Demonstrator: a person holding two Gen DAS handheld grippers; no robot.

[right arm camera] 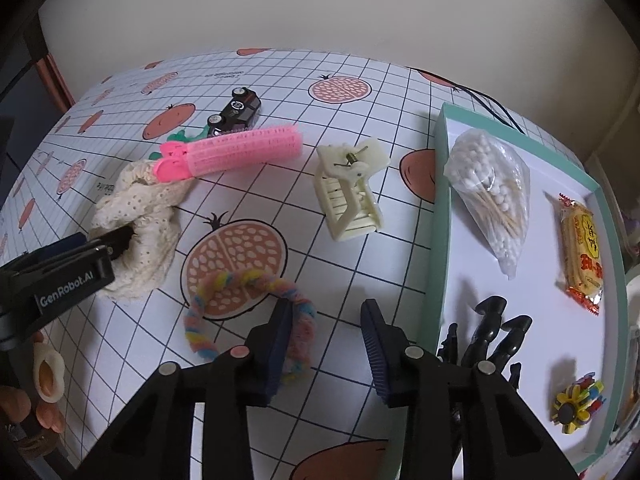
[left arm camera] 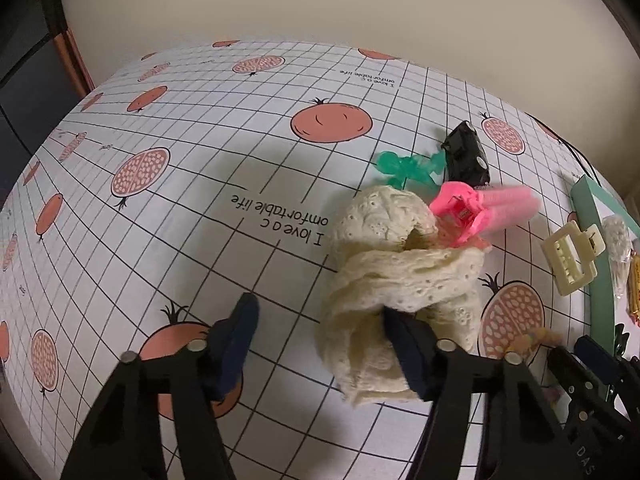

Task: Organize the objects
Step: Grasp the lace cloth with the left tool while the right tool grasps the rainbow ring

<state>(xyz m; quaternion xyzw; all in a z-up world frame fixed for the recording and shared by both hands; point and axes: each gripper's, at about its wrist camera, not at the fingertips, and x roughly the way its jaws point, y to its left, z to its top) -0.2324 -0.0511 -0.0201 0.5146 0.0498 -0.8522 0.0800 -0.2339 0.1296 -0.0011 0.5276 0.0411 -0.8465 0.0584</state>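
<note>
Left gripper (left arm camera: 320,344): fingers spread wide; its right finger (left arm camera: 408,356) is tucked into the folds of the cream lace scrunchie (left arm camera: 400,280), its left finger (left arm camera: 236,344) stands apart over bare worktop (left arm camera: 200,208). Nothing is pinched between them.
Right gripper (right arm camera: 326,344): fingers spread, empty; its left finger (right arm camera: 276,352) overlaps the edge of the pastel fuzzy loop (right arm camera: 248,312), its right finger (right arm camera: 380,352) stands over bare cloth just beside the tray wall.
Cream lace scrunchie: lies on the worktop, ahead and right of the left gripper's fingers, touching the right one.
Pink hair roller (right arm camera: 236,150): beyond the scrunchie, one end resting on it.
Green plastic piece (left arm camera: 408,166): beyond the roller, partly hidden by it.
Black toy car (right arm camera: 236,114): farthest from the fingers, just behind the roller.
Cream claw clip (right arm camera: 350,196): well ahead of the right gripper's fingers, between roller and tray.
Teal tray (right arm camera: 434,216): right of the right gripper's fingers; it holds a bag of cotton swabs (right arm camera: 492,188), a yellow snack packet (right arm camera: 582,248), a black claw clip (right arm camera: 492,336) and a small multicoloured toy (right arm camera: 578,402).
Worktop: covered by a white grid cloth printed with pomegranates.
Person's hand (right arm camera: 44,396): seen at the lower left edge of the right wrist view, below the left gripper.
</note>
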